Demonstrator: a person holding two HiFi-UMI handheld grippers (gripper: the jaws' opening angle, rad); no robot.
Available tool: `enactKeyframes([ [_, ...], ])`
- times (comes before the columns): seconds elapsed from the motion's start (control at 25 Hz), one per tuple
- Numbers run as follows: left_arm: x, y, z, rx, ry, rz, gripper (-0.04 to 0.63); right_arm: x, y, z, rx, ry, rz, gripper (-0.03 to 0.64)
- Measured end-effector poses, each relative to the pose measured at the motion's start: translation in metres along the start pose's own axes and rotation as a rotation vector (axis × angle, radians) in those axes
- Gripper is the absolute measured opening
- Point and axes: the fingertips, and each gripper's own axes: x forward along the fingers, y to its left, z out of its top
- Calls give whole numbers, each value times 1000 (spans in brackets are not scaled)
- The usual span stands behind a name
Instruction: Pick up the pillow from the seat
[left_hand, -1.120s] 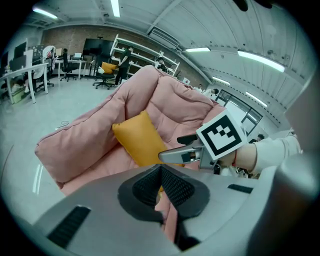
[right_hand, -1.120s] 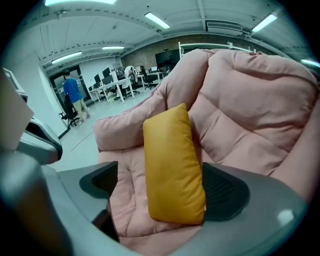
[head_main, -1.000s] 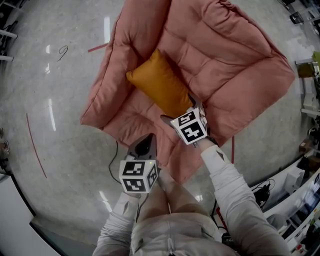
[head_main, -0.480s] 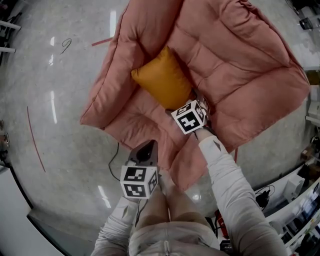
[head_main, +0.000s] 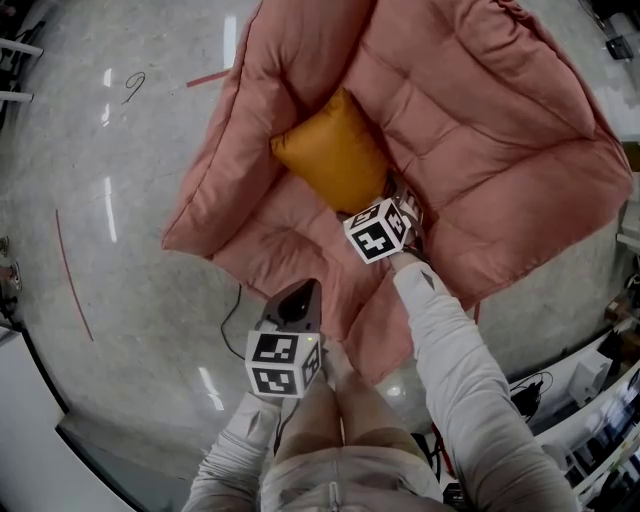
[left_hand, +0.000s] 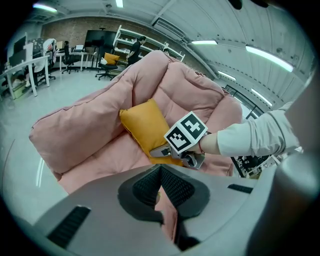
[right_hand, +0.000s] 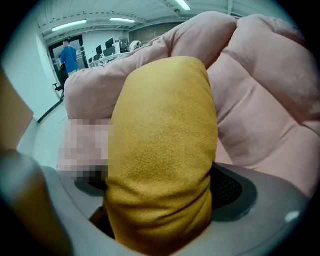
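A big pink quilted padded seat (head_main: 480, 130) sprawls across a polished grey floor (head_main: 130, 200), and a plump mustard-yellow fabric pillow (head_main: 335, 155) stands on edge inside it, tucked into the fold beside the seat's left arm. The right gripper (head_main: 390, 198) reaches in from the near side and pinches the pillow's near end, with the fabric bulging out between its jaws. The left gripper (head_main: 300, 292) hangs back over the seat's near edge, well apart from the pillow, with its jaws pressed together on nothing.

The bite takes only one end of a soft, full cushion. On the lift the stuffing could squeeze out of the jaws and the pillow drop back, or the far end could drag against the seat's arm and twist loose.

Nothing lies on the pillow, and only the seat's own puffy walls crowd it. A black cable (head_main: 232, 320) trails on the floor near the person's feet. Red tape marks (head_main: 75, 280) curve at the left. Desks and office chairs (left_hand: 102, 67) stand far off.
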Motion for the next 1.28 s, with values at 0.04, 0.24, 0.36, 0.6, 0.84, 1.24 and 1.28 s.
enactKeyframes([
  [0.04, -1, 2, 1, -1, -1, 2, 5, 0, 0, 1, 1, -2, -2, 574],
  [0.24, -6, 0, 1, 5, 0, 12, 5, -7, -3, -1, 1, 10, -4, 522],
  [0.36, -11, -2, 3, 10, -2, 18, 5, -15, -2, -1, 7, 35, -6, 469],
  [0.6, -24, -12, 6, 22, -18, 15, 5, -40, 2, -1, 48, 18, -1, 414],
  [0.84, -37, -15, 18, 40, -40, 19, 5, -77, 8, 12, 117, -68, -18, 411],
  [1.24, -63, -22, 45, 54, -102, 18, 5, -156, 16, 34, 258, -189, -29, 411],
  [1.28, -65, -23, 49, 55, -110, 18, 5, -163, 16, 34, 269, -197, -29, 413],
])
